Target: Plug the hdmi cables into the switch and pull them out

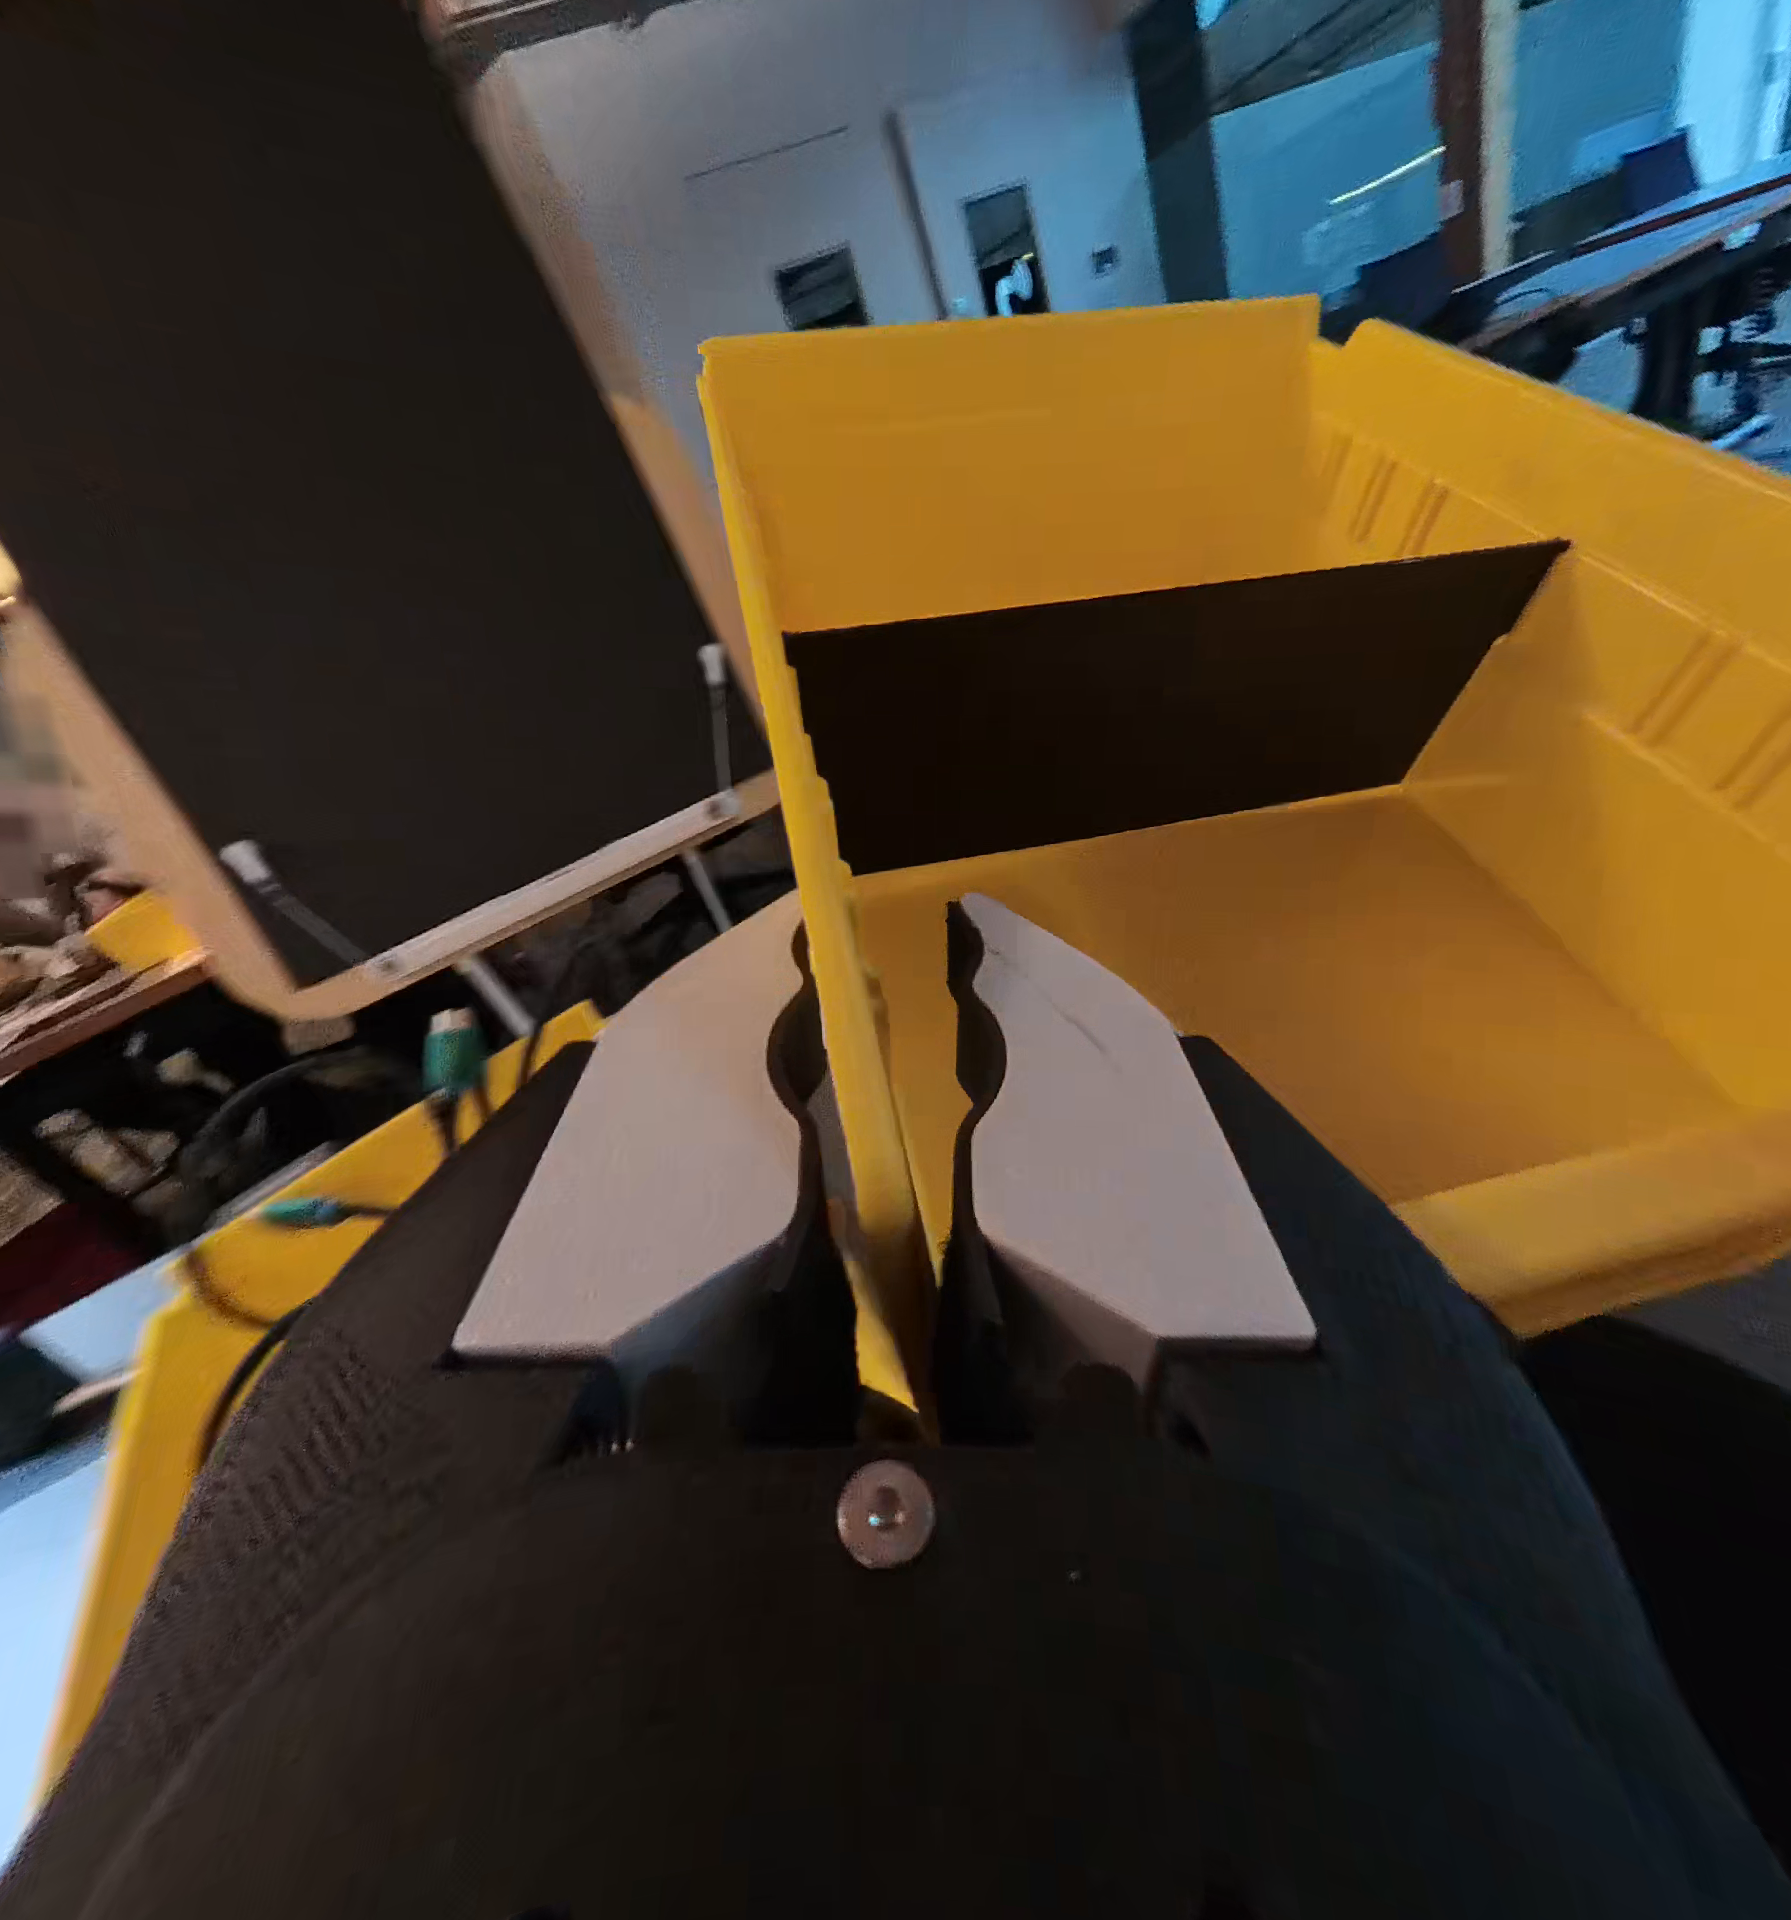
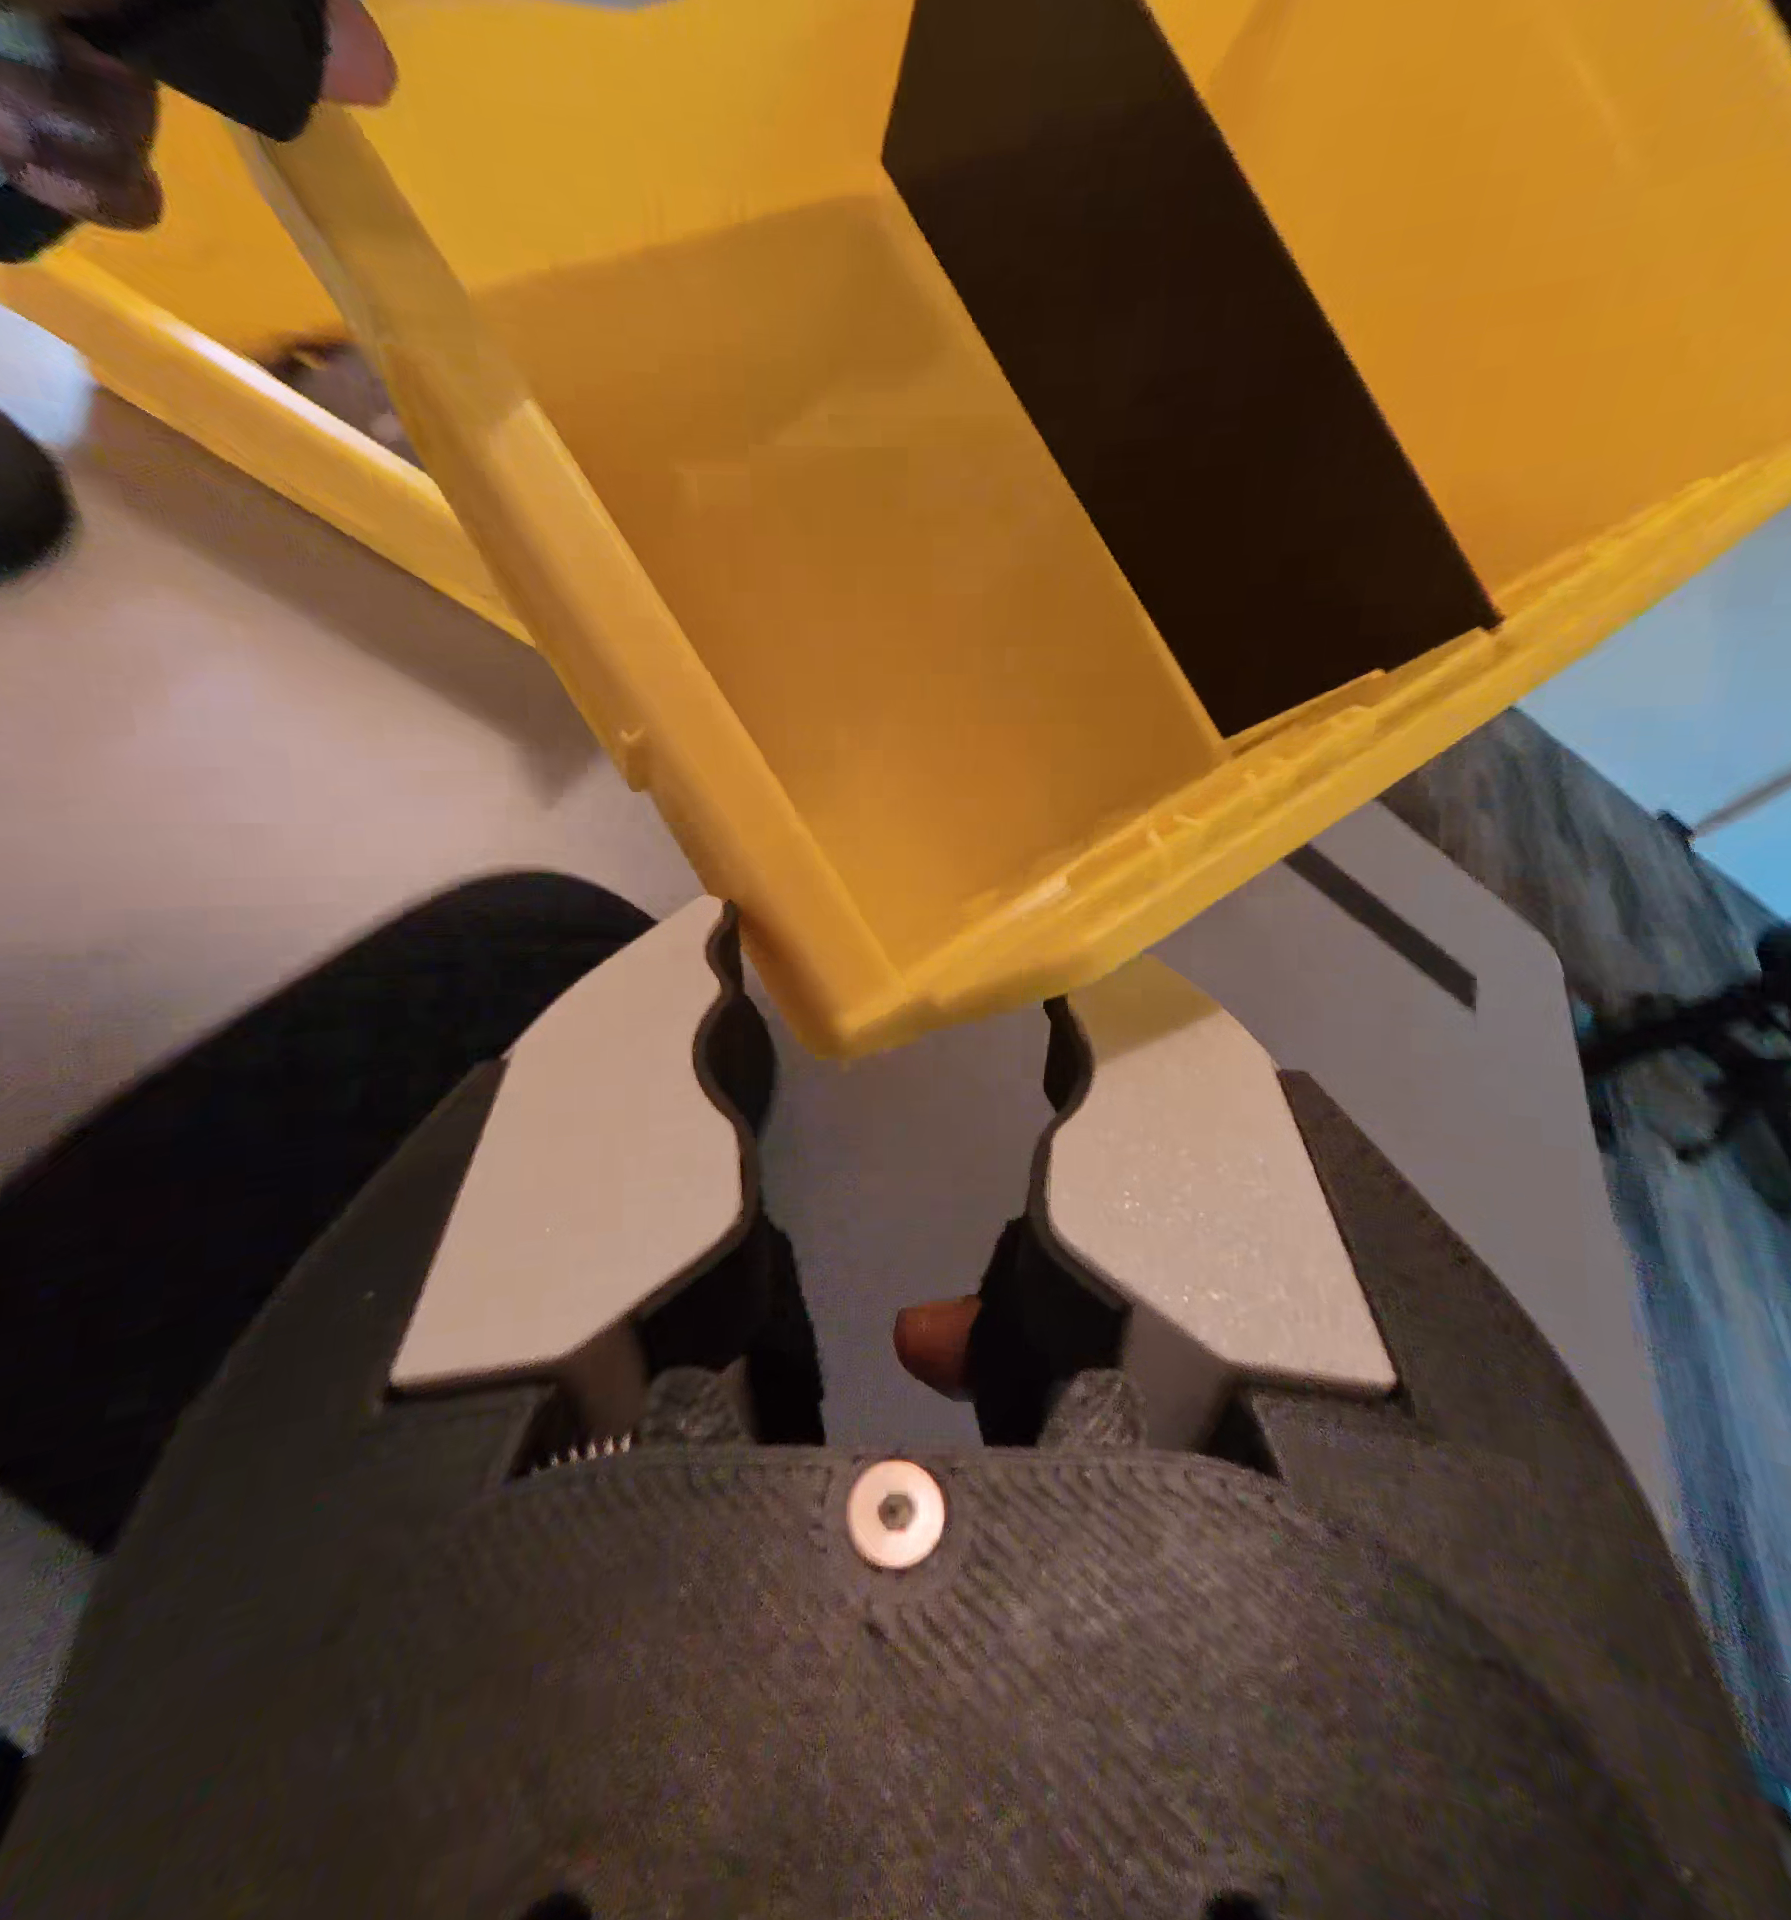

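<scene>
**Two claws, one bin, cables lying off to 9 o'clock**

Item 1: left gripper (image 1: 875, 925) is clamping the side wall of a yellow bin (image 1: 1026, 468). The wall is running edge-on between its fingers toward 12 o'clock, and the bin's long axis is heading from 6 toward 1 o'clock. A black divider (image 1: 1130, 717) is crossing it. Both compartments are showing bare.

Item 2: right gripper (image 2: 891, 966) is standing open and gripping nothing. The bin's near corner is hanging just beyond its fingertips at 12 o'clock.

Item 3: dark cables with green ends (image 1: 299, 1210) are lying in a second yellow bin (image 1: 278, 1278), at 8 to 9 o'clock from the left claw and outside the held bin. Whether they are the HDMI cables cannot be told. No switch is showing.

Judgement: the free right claw is looking better placed to fetch. The right wrist view is not showing the cables, so which claw is nearer cannot be told.
</scene>
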Action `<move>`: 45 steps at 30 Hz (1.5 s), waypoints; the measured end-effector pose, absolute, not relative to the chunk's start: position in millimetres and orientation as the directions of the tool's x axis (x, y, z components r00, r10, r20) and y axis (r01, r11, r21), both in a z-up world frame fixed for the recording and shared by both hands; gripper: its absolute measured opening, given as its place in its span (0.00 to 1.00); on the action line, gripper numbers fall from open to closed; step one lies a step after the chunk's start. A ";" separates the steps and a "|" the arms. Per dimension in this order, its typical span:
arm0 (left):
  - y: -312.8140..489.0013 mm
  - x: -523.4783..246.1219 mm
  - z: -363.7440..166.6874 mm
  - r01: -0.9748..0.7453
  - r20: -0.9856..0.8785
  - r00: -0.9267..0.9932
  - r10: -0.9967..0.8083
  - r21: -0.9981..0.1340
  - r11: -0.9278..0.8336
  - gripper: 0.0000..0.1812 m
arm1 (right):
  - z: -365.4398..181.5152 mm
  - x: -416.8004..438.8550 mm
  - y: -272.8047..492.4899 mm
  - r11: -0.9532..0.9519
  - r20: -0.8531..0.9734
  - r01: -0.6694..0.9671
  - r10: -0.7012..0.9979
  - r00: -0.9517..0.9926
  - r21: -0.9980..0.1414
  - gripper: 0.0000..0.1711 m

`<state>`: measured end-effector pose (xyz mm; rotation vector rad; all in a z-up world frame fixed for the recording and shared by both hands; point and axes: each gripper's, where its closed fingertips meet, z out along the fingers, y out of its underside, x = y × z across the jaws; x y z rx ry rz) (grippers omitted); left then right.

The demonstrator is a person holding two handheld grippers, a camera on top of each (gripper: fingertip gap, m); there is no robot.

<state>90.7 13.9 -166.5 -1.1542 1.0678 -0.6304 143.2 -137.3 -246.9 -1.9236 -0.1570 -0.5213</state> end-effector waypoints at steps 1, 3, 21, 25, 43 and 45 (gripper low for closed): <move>6.8 108.4 -172.0 -0.105 -0.339 0.372 -0.864 -0.940 0.324 0.12 | -252.7 157.3 -145.4 -0.430 0.418 0.319 -0.157 0.895 -0.844 0.33; -4.6 138.8 -184.9 -0.095 -0.334 0.323 -0.885 -0.942 0.321 0.12 | -264.9 180.6 -159.8 -0.472 0.403 0.272 -0.201 0.893 -0.838 0.33; -29.0 211.6 -294.1 -0.281 -0.117 0.135 -0.984 -0.957 0.076 0.16 | -338.9 239.5 -196.9 -0.678 0.365 0.094 -0.269 0.891 -0.729 0.37; -22.4 190.5 -272.3 -0.347 -0.145 0.098 -0.985 -0.932 0.102 0.31 | -340.2 242.6 -199.1 -0.697 0.389 0.079 -0.299 0.872 -0.713 0.29; 118.4 -17.2 -350.2 -0.666 -0.663 -0.169 -0.729 -0.469 0.581 0.21 | -348.5 203.0 -132.0 -0.787 0.865 0.604 0.211 0.455 -0.126 0.35; 145.0 -38.3 -367.0 -0.781 -0.690 -0.208 -0.693 -0.310 0.543 0.19 | -361.8 209.7 -135.2 -0.818 0.846 0.566 0.224 0.483 -0.107 0.29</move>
